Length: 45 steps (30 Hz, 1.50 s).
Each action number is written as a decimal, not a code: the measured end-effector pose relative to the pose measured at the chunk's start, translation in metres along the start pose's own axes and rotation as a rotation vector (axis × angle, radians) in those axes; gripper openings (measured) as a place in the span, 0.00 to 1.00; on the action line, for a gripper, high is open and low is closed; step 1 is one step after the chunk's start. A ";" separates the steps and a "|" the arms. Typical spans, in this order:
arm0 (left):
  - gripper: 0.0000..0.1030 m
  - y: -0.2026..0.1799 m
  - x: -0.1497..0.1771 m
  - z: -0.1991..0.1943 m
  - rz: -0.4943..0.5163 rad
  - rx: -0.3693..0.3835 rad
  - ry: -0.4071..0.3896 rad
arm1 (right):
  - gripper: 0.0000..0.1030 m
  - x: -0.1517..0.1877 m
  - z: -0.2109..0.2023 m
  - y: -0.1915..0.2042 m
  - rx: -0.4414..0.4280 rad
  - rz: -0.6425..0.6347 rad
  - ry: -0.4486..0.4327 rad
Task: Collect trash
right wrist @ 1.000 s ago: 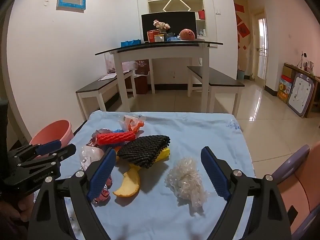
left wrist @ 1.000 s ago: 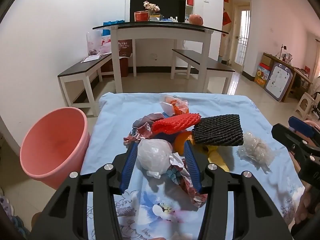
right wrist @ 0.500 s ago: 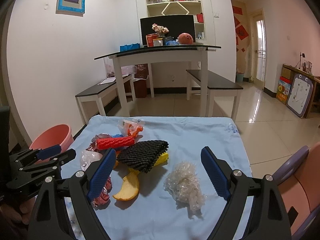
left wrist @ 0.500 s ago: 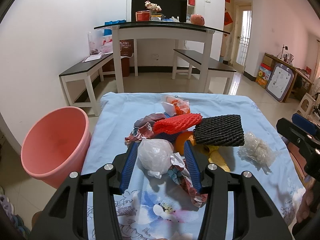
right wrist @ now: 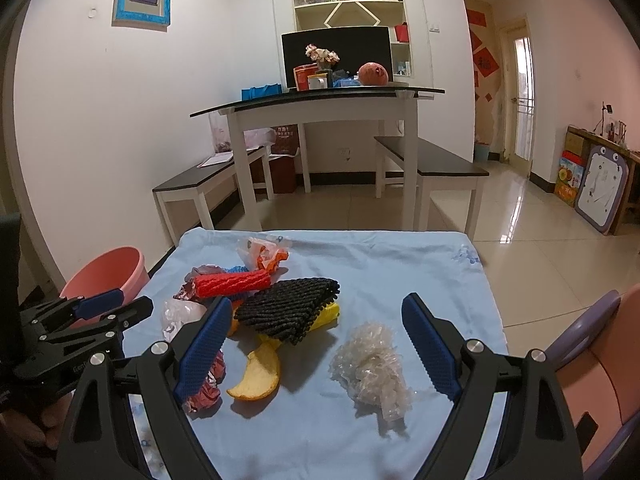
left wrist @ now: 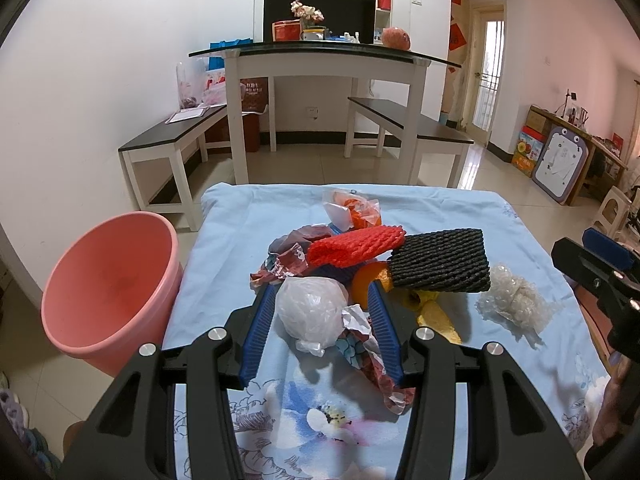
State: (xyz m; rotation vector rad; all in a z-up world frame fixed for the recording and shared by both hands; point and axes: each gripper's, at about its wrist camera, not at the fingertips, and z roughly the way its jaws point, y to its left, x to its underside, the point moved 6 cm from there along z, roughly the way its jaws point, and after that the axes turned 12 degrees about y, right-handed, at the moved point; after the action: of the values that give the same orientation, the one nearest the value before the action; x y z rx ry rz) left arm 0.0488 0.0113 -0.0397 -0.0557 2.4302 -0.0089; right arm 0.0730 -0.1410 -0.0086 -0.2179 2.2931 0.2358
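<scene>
Between your left hand-held gripper [left wrist: 322,306] pads sits the white bag [left wrist: 310,308], barely clamped; squeeze firmly, then swing to the bin [left wrist: 108,280]. Right hand-held gripper [right wrist: 316,344] gapes wide.

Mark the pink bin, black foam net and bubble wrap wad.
pink bin [left wrist: 108,280], left wrist view, inner wall.
black foam net [left wrist: 440,260], left wrist view, top face.
bubble wrap wad [right wrist: 372,364], right wrist view, middle.

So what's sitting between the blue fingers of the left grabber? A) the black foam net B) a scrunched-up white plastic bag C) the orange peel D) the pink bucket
B: in the left wrist view the left gripper has its blue fingers on either side of the crumpled white plastic bag, while the black foam net lies farther back on the table.
</scene>
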 end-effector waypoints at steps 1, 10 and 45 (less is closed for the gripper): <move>0.48 0.000 0.000 0.000 -0.001 0.001 0.001 | 0.83 0.000 0.000 0.000 0.000 -0.001 0.001; 0.48 0.001 0.000 -0.002 0.000 0.001 0.000 | 0.83 0.000 -0.002 0.000 0.006 -0.001 -0.005; 0.48 0.000 0.000 -0.002 -0.001 -0.001 0.003 | 0.77 0.003 -0.004 -0.005 0.003 0.012 -0.004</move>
State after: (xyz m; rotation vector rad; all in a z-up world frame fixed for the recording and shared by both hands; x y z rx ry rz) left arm 0.0471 0.0115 -0.0380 -0.0569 2.4336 -0.0086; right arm 0.0695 -0.1465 -0.0091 -0.2017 2.2914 0.2394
